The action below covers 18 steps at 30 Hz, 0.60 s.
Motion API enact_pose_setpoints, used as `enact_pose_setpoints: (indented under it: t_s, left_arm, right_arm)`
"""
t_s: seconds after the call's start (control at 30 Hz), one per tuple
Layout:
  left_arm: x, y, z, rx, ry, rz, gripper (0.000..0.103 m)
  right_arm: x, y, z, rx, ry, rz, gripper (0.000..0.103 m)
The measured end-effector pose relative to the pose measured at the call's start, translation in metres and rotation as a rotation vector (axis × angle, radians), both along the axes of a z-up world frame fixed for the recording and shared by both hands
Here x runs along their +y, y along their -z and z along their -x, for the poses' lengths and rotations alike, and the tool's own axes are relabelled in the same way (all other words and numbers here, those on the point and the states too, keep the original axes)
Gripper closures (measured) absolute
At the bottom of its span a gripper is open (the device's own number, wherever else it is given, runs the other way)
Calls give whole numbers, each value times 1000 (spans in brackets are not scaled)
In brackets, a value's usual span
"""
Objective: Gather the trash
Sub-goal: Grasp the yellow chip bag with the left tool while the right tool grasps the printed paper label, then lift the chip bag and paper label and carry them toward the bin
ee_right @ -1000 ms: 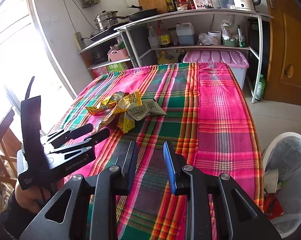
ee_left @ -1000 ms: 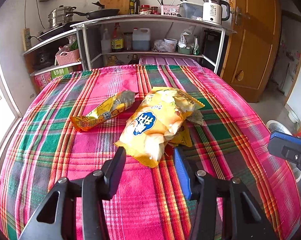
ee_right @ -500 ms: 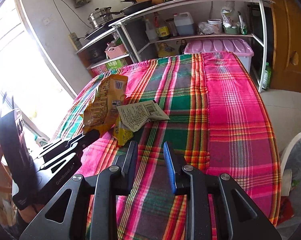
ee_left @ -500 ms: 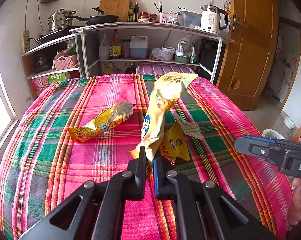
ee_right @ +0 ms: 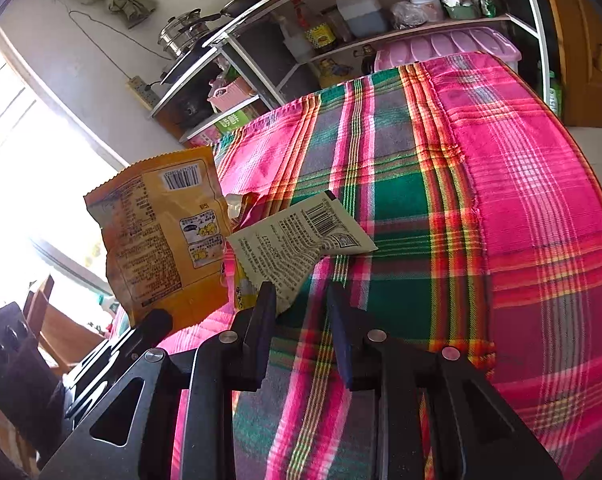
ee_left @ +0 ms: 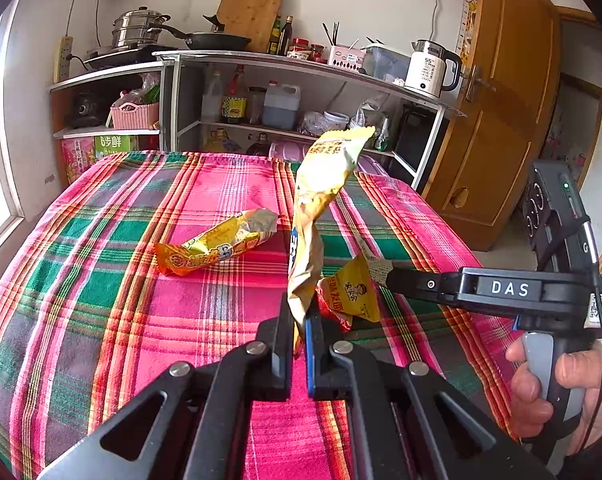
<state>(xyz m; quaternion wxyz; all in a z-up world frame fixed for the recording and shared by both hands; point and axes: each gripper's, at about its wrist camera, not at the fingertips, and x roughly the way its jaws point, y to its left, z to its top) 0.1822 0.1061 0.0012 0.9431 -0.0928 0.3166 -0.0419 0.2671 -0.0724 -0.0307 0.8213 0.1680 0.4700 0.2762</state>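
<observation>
My left gripper [ee_left: 299,332] is shut on the bottom edge of a big yellow snack bag [ee_left: 321,208], which stands upright off the plaid tablecloth [ee_left: 101,280]. In the right wrist view the same bag [ee_right: 161,236] hangs at the left, above the left gripper's fingers [ee_right: 157,320]. My right gripper [ee_right: 301,300] is open, low over the cloth, with a corner of a white printed wrapper [ee_right: 297,236] just inside its left finger. A small yellow packet [ee_left: 351,292] lies half under that wrapper. A long yellow-orange wrapper [ee_left: 217,246] lies farther left.
A metal shelf unit [ee_left: 301,60] with bottles, a pan and a kettle [ee_left: 429,72] stands behind the table. A pink storage box [ee_right: 445,46] sits under it. A wooden door [ee_left: 501,120] is at the right, and a person's hand [ee_left: 541,392] grips the right tool.
My left gripper has shut on the big yellow bag and lifted it upright. My right gripper has moved in and down to the white wrapper, its opening unchanged.
</observation>
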Motion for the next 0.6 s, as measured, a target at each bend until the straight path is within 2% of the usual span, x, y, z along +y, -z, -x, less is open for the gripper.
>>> enact_pose_setpoints:
  t_s: [0.33, 0.37, 0.4, 0.43, 0.6]
  left_arm:
    - [3, 2, 1, -1, 15, 30, 98]
    - [3, 2, 1, 0, 15, 31, 98]
    - [3, 2, 2, 0, 16, 31, 98]
    - [3, 2, 2, 1, 16, 31, 98]
    - [3, 1, 2, 0, 16, 29, 98]
  right_arm:
    - [-4, 18, -24, 111, 39, -134, 76]
    - [-3, 17, -24, 107, 39, -131, 77]
    - [-2, 17, -24, 102, 36, -131, 86]
    - [-2, 17, -25, 102, 35, -133, 89]
    - [-4, 14, -23, 78, 50, -110, 93]
